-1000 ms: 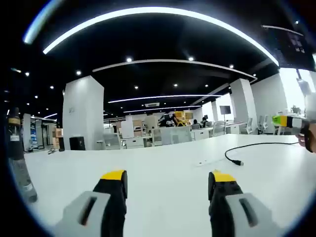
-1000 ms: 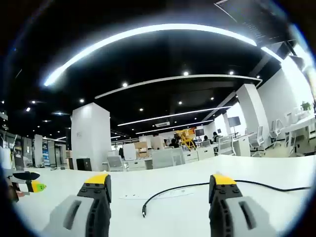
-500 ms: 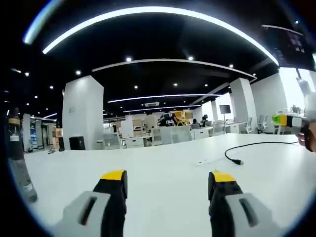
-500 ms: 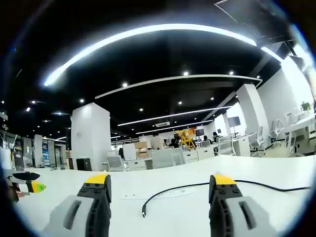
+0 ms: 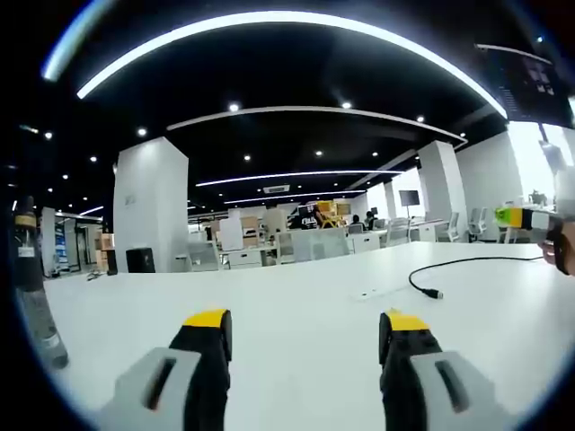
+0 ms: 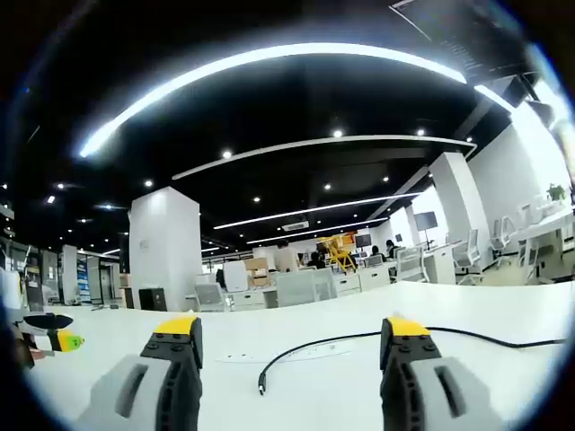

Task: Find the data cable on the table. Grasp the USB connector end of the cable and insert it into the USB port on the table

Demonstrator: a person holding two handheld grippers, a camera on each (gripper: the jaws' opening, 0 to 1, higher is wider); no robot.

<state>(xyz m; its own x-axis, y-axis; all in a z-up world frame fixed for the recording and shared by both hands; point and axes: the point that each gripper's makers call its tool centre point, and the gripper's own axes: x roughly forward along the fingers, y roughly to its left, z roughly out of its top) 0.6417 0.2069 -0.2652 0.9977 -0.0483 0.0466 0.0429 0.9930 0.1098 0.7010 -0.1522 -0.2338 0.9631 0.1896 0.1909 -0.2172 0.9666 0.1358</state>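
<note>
A black data cable [image 6: 359, 341] lies on the white table [image 6: 314, 386], curving from the right to its connector end [image 6: 262, 388], which rests between and beyond my right gripper's [image 6: 292, 334] open jaws. In the left gripper view the same cable [image 5: 449, 265] runs in from the right and its USB connector end [image 5: 435, 294] lies right of my left gripper [image 5: 305, 325], which is open and holds nothing. A small flat white piece [image 5: 370, 293] lies on the table near the connector; whether it is the USB port is unclear. The right gripper's yellow tip [image 5: 521, 218] shows at the far right.
A dark bottle [image 5: 31, 287] stands at the left edge of the table [image 5: 269, 305]. The left gripper's yellow tip [image 6: 54, 339] shows at the far left of the right gripper view. Office desks, chairs and a white pillar [image 5: 151, 206] lie beyond the table.
</note>
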